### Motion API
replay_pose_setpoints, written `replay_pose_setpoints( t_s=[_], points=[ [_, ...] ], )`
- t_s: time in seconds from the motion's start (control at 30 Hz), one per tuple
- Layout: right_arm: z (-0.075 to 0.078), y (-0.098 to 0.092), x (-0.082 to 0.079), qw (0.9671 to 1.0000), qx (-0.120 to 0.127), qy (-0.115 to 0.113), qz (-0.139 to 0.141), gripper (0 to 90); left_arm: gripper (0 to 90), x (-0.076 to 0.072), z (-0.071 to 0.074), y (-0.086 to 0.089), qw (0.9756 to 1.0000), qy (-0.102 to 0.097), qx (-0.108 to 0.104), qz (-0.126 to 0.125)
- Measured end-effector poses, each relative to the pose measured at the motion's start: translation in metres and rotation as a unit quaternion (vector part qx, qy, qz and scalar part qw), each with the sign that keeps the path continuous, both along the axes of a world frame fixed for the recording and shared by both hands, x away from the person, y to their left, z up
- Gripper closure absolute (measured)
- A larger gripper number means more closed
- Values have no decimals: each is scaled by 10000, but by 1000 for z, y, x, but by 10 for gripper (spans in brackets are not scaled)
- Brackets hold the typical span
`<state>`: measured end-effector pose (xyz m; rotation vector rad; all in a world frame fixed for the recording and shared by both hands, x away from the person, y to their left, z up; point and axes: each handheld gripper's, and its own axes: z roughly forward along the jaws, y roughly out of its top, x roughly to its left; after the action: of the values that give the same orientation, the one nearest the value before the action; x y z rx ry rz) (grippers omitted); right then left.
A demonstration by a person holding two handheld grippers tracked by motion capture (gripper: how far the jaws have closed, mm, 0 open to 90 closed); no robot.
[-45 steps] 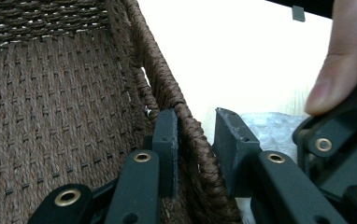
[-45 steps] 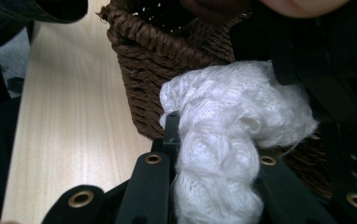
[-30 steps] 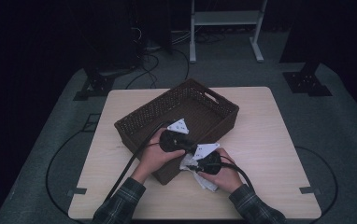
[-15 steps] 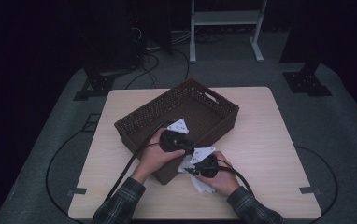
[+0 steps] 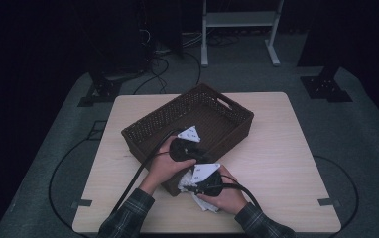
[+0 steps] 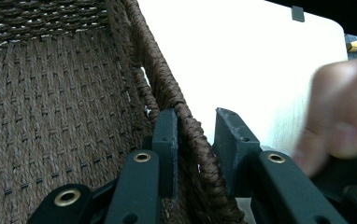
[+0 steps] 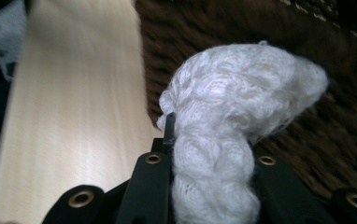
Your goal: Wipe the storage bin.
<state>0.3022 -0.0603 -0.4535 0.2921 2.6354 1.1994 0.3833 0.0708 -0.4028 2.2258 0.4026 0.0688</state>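
Right tool around white cloth

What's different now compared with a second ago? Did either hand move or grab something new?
The right gripper, shut on the white knitted cloth, has shifted a little left along the near side of the wicker basket, carrying the cloth with it. Nothing was newly grabbed or let go. The left gripper stayed put, its jaws astride the basket's rim, and the basket itself has not moved.

My pale wooden table carries two dark tape marks near its front corners. Beyond it on the grey floor I see a white metal frame, loose cables and two black stand bases
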Motion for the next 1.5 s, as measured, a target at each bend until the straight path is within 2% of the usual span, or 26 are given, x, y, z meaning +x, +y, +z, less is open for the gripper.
replay_pose_setpoints(
  t_s=[0.2,0.47,0.53,0.6,0.77,0.93,1.07,1.13,1.27,1.4,1.5],
  points=[
    [10,9,-11,9997,100,-120,209,760,695,0,0,0,10000,-1,-18,-2],
    [17,15,-21,9986,303,-144,419,760,695,0,0,0,10000,13,2,-12],
    [16,16,-21,9984,231,-260,437,760,695,0,0,0,10000,6,-19,-6],
    [12,16,-20,9987,179,-263,410,760,695,0,0,0,10000,6,-22,0],
    [-2,18,-16,9992,101,-83,366,759,695,0,0,0,10000,13,-18,-1],
    [-20,20,-11,9988,-320,-164,344,760,695,0,0,0,10000,16,-22,-1],
    [-26,18,-8,9989,-371,-108,257,760,695,0,0,0,10000,21,-16,1],
    [-28,15,-4,9986,-456,-151,207,759,695,0,0,0,10000,23,-23,8],
    [-29,5,1,9991,-431,-10,-21,759,695,0,0,0,10000,14,-16,-4],
    [-27,0,-1,9993,-358,101,-35,756,694,1,0,0,10000,18,-12,-10],
    [-24,-10,-2,9993,-359,99,-41,756,693,1,0,0,10000,29,-19,-3]
  ],
)
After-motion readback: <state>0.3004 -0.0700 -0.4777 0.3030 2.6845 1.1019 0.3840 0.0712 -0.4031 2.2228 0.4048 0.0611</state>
